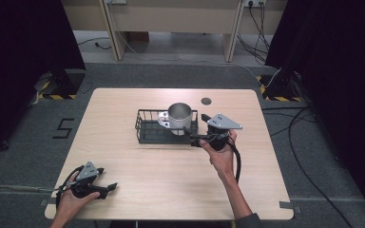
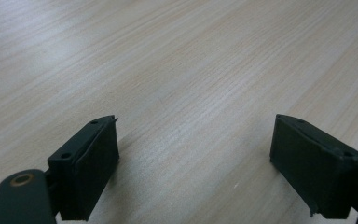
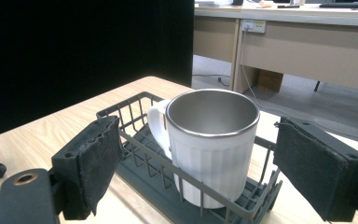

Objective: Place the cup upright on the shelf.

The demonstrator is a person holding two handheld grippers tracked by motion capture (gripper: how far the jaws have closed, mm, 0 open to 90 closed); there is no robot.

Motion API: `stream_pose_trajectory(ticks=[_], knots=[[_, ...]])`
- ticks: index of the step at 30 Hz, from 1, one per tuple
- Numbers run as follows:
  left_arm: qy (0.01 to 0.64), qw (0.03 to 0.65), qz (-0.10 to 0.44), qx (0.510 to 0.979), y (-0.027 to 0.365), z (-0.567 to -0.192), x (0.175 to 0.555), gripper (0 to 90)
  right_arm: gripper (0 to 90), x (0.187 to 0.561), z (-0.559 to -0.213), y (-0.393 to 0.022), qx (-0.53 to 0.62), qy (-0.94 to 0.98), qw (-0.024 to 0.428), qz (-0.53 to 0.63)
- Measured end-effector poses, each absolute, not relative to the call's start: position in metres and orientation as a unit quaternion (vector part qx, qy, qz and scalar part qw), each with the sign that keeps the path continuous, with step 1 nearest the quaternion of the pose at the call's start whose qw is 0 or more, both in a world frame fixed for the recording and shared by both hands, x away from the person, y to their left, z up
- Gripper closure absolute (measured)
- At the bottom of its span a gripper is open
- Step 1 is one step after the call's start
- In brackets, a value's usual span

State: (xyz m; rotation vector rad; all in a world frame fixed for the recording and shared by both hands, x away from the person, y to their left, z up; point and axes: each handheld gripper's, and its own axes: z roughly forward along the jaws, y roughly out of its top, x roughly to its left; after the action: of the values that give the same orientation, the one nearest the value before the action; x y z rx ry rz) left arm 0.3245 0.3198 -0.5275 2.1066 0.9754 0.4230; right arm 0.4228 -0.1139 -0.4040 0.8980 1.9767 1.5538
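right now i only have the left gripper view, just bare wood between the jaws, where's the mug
Observer: The mug stands upright in a wire basket at mid-table, well away from the left gripper.
Operator: is the right one holding it
Observer: No. The right gripper is open at the basket's right end, and its pads aren't touching the mug.
Operator: which way's the handle
Observer: The handle is on the mug's left side in the high view, away from the right gripper.
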Motion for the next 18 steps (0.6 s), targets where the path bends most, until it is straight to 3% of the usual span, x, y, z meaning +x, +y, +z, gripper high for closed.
stream_pose_trajectory(ticks=[18], knots=[[0.382, 0.381, 0.166, 0.825, 0.320, -0.527, 0.324, 14.5, 15.2, 0.403, -0.415, -0.124, 0.326, 0.728, 0.237, 0.555]])
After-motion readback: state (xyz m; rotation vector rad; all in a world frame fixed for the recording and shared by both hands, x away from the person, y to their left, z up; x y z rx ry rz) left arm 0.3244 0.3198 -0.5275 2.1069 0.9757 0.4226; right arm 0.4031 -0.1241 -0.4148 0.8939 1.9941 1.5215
